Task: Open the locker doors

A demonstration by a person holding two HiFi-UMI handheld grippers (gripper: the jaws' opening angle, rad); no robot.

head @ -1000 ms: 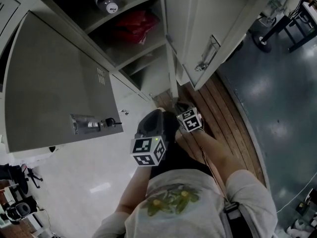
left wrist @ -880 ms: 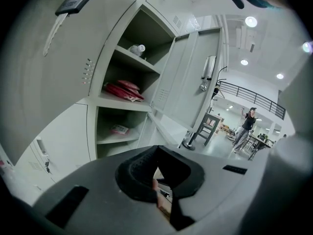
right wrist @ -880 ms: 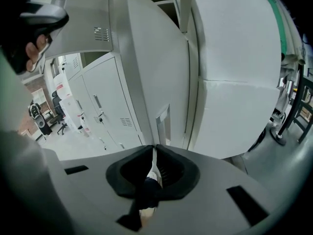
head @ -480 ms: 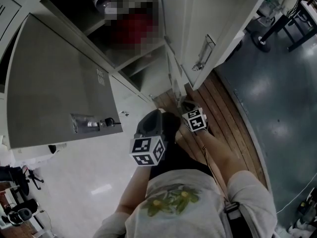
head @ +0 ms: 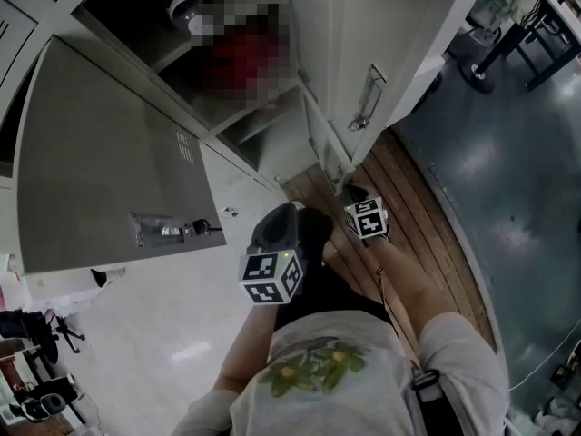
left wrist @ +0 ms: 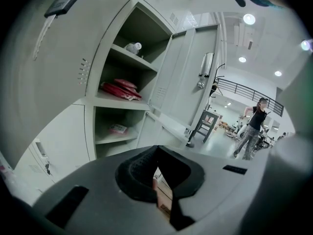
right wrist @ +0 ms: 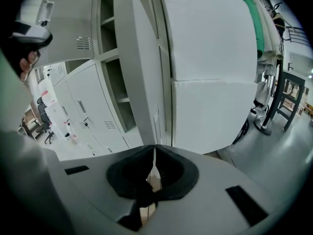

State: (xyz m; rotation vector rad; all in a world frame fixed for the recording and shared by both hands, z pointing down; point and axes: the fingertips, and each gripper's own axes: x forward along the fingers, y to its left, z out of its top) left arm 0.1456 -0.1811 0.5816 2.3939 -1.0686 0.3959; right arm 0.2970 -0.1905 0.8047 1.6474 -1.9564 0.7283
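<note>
Two locker doors stand open above me: the grey left door (head: 109,153), swung wide to the left with a key (head: 201,226) in its lock, and the pale right door (head: 390,34), swung to the right with its handle (head: 367,98) facing out. Between them the shelves (head: 241,107) are on show, a small white object (head: 182,5) on the far one.

Both of my grippers hang low and near the body, well clear of either door. The left gripper (left wrist: 156,155) has its jaws together on nothing. The right gripper (right wrist: 154,155) is closing its jaws to a thin slit, and nothing lies between them.

I judge the opening of this pair done and the hands between steps. Below the left door a lower locker door (head: 241,175) looks closed, with what may be a small key or latch near its edge. If that one is next, the move calls for parting a gripper's jaws, reaching down and forward to that latch, and pulling along the door's swing without knocking the open door above.
</note>
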